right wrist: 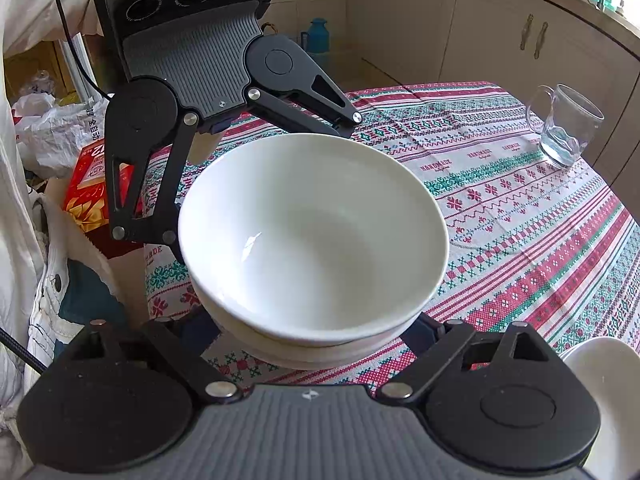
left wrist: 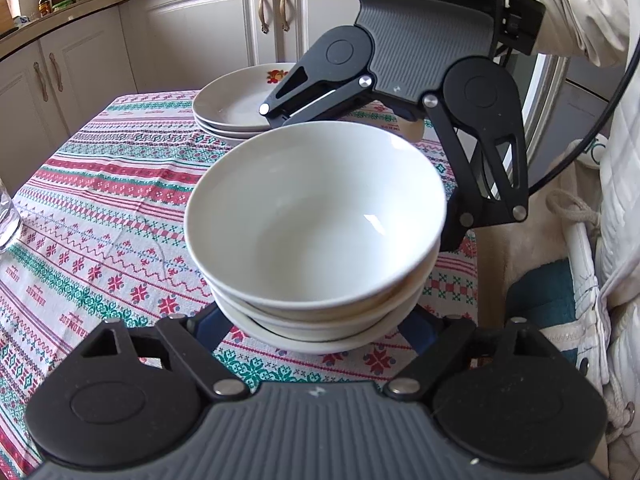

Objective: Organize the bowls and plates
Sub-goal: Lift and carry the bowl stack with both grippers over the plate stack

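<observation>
A stack of white bowls [left wrist: 316, 220] sits upright, mouths up and empty, on the patterned cloth of the surface [left wrist: 100, 208], near its right edge. Beyond it to the left lies a stack of 3 plates [left wrist: 236, 104]; a glass mug [right wrist: 566, 126] stands well apart. The left tongs [left wrist: 316, 332] and right tongs [right wrist: 316, 336] flank the stack from opposite sides; their fingertips are hidden behind the bowls, so I cannot tell whether they press.

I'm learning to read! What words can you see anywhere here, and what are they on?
"HANDMADE": woven repeatedly into the tablecloth, with a smaller line beneath it too small to read.
"全自动": on the white plastic bag, partly hidden.
Red box: large print, cut off, unreadable.
Bottles on the counter: labels too blurred.
</observation>
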Motion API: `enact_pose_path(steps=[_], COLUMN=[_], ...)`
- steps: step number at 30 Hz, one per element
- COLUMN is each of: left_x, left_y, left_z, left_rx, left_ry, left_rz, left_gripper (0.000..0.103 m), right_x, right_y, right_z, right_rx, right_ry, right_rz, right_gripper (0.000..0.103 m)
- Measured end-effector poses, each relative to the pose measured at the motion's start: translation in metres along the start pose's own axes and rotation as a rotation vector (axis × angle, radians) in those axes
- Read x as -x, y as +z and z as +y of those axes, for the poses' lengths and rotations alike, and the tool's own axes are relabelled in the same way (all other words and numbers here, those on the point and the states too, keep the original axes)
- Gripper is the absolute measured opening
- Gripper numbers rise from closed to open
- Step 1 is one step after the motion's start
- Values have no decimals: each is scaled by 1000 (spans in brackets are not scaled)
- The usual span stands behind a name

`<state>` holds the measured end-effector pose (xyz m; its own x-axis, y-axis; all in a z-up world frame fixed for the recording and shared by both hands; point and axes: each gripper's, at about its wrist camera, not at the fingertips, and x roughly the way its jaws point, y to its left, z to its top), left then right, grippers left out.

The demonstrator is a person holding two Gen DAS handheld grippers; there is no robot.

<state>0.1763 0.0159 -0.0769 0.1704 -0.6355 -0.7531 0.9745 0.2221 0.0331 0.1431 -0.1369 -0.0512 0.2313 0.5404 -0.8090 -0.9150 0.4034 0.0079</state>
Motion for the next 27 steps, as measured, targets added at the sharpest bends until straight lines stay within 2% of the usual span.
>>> enact_pose_path(steps=[4,14,21,27], left_x=[0,6,3,-15], left_y=[2,28,63,104], left_z=[1,-9,-11,-3], left_rx=[26,11,-16,-63], left_ry=[-6,38,59,61], left_rz=[-2,-6,-15,-32], left_gripper=[87,87,87,87], right_x=[3,23,50,81], right_y=[1,-1,-9,-23], right_z=[0,-1,-14,-37], right_rx=[2,27,44,44], right_ry=[0,-20,-42,-90], right_rz=[-3,-28,-52,-64], right_gripper=[95,95,95,95])
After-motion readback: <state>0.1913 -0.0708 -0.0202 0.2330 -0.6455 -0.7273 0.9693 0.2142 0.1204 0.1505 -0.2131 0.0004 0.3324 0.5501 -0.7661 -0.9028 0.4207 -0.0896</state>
